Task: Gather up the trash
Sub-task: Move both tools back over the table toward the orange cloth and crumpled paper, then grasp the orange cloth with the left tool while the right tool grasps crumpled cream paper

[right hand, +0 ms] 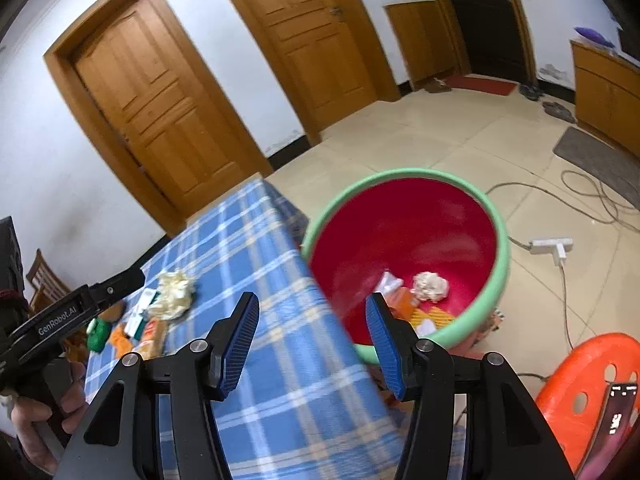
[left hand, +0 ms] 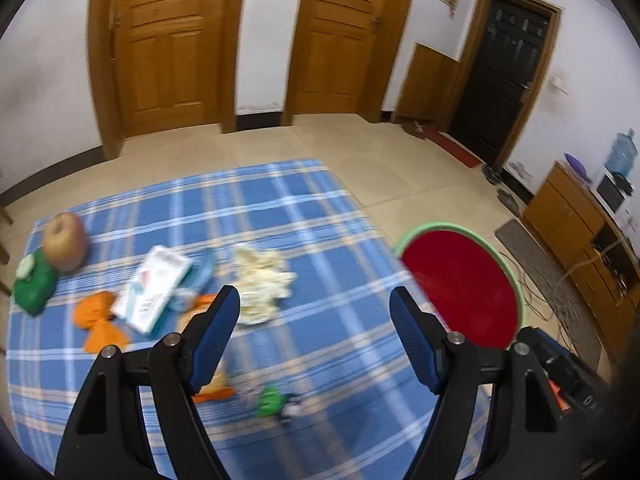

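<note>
My left gripper [left hand: 314, 300] hangs over the blue plaid tablecloth [left hand: 312, 216], pointing down at a slant. Its jaws stand apart with nothing between the blue pads [left hand: 218, 330].

Far to its left lie a green packet [left hand: 34, 286] and, touching it, a brown apple [left hand: 66, 246]. Next comes a crumpled orange wrapper [left hand: 98, 320], then a white carton [left hand: 154, 288] resting partly on it, with a blue scrap [left hand: 204, 270] at the carton's far edge. Just ahead of the left finger sits a wad of yellowish-white crumpled paper [left hand: 262, 284]. Below the gap between the fingers, near me, lie a small green wrapper [left hand: 270, 400] and an orange piece [left hand: 214, 394]; both are blurred. Right of the right finger, off the table edge, stands the red basin with a green rim [left hand: 460, 284].

My right gripper [right hand: 312, 308] is over the right-hand edge of the same cloth [right hand: 256, 248]. Its jaws are parted and empty. To its far left my other hand [right hand: 38, 426] holds the left tool, and the remaining litter lies grouped beyond the left finger, the pale paper wad [right hand: 174, 294] uppermost. Just past the right finger the basin [right hand: 500, 280] holds a crumpled white ball [right hand: 430, 286], a white scrap [right hand: 388, 282] and orange and yellow wrappers [right hand: 434, 316]. Further right stand a white power strip [right hand: 552, 246] on the floor and an orange plastic stool [right hand: 580, 384].
</note>
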{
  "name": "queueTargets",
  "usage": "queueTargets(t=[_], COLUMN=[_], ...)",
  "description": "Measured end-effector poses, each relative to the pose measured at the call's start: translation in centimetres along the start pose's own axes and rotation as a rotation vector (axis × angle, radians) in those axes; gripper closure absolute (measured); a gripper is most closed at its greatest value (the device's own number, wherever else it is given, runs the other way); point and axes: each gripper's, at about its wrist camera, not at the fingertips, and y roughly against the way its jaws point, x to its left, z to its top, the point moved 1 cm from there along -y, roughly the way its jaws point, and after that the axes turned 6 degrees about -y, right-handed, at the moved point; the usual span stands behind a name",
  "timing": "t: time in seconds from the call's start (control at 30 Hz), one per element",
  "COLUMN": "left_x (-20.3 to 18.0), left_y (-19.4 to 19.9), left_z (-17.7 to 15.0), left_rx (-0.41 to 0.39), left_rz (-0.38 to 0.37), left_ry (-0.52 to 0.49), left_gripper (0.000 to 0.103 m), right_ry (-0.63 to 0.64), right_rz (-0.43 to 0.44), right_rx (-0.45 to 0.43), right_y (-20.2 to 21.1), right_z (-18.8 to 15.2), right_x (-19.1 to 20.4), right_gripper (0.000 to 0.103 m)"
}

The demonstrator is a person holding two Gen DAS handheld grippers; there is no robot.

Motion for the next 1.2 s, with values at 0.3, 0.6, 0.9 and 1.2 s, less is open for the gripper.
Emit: queueTargets(t=[0.3,0.6,0.9,1.2], left_x=[8.7,17.1,20.3,21.0], left_y=[1.6,-0.1,-4.7,-5.4], left_z=[-1.2,-3.0,-5.0,-6.1], left_rx=[-0.012,0.033,0.106,0.085], left_rz=[0.140,0.310,0.283,0.217], left_ry=[0.098,0.186,0.230,0.257], left_gripper=[0.026,0.026,0.026,0.030], right_ry=[0.080,0.150,0.141,0.165], right_rz=[0.055,0.111,0.103,0.066], right_rx=[0.035,0.109,0.196,0.250], right_y=[-2.2,-6.6,-12.3,-16.1], right_z=[0.5,-0.2,-2.5,-3.6], right_x=[5.8,10.8,14.2,16.2], right_gripper=[0.046,0.046,0.046,0.046])
